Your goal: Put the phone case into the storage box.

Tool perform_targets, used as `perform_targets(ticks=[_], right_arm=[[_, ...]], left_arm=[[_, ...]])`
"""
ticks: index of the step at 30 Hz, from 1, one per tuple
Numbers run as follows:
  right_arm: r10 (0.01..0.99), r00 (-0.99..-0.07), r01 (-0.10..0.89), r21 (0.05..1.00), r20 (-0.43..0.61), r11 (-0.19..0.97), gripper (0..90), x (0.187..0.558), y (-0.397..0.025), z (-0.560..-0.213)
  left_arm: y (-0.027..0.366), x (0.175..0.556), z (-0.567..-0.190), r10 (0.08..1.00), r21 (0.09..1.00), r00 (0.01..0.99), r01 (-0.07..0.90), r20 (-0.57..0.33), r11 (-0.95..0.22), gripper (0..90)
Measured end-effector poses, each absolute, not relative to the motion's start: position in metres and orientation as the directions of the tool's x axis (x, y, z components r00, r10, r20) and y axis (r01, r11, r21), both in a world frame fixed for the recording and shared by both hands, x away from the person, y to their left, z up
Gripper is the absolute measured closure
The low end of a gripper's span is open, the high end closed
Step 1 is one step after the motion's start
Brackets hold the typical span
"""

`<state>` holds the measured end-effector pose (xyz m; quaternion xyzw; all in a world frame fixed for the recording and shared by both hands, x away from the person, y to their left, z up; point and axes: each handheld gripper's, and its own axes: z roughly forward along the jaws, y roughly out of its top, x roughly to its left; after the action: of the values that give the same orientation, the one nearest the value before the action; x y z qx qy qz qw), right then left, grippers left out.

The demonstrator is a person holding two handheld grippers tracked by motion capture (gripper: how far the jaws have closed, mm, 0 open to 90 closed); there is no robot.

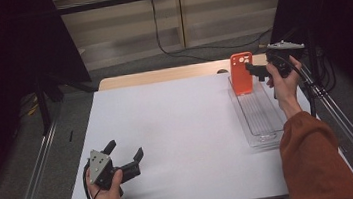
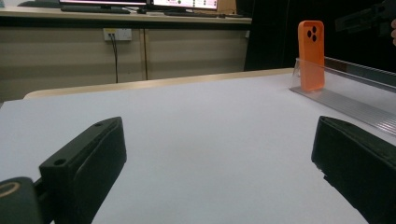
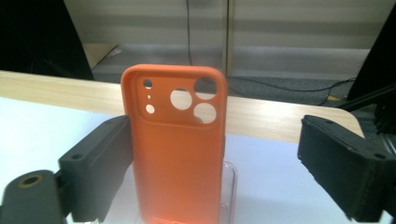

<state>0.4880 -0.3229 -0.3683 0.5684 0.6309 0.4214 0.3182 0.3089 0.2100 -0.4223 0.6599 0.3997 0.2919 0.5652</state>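
My right gripper (image 3: pixel 212 172) stands wide open around the upright orange phone case (image 3: pixel 175 140), positioned for grasping; left gripper (image 1: pixel 124 155) open, idle.

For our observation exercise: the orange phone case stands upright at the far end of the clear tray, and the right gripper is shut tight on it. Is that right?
Not quite. The phone case does stand upright in the clear tray, but the right gripper is open: the right gripper view shows one jaw beside the case and the other well apart from it.

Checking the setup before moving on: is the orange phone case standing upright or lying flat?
Upright. The phone case stands on its short end at the far end of the clear tray, camera cutouts at top.
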Motion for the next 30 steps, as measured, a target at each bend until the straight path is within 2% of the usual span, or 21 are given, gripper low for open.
perform_targets(ticks=[12, 16, 18, 30], right_arm=[[0.984, -0.161, 0.370, 0.929, 0.079, -0.014, 6.9, 0.468, -0.318, -0.367], [0.984, -0.165, 0.357, 0.934, 0.068, -0.005, 6.6, 0.462, -0.316, -0.369], [0.983, -0.166, 0.366, 0.931, 0.076, -0.011, 2.8, 0.459, -0.316, -0.369], [0.977, -0.206, 0.323, 0.946, 0.054, 0.016, 1.2, 0.435, -0.314, -0.362]], left_arm=[[0.212, 0.306, -0.421, 0.858, 0.980, 0.510, 0.192, -0.061, -0.045, 3.2], [0.212, 0.306, -0.421, 0.860, 0.981, 0.507, 0.188, -0.059, -0.044, 3.2], [0.212, 0.306, -0.421, 0.860, 0.981, 0.507, 0.188, -0.060, -0.043, 3.2], [0.213, 0.304, -0.419, 0.861, 0.983, 0.505, 0.180, -0.057, -0.040, 3.2]])
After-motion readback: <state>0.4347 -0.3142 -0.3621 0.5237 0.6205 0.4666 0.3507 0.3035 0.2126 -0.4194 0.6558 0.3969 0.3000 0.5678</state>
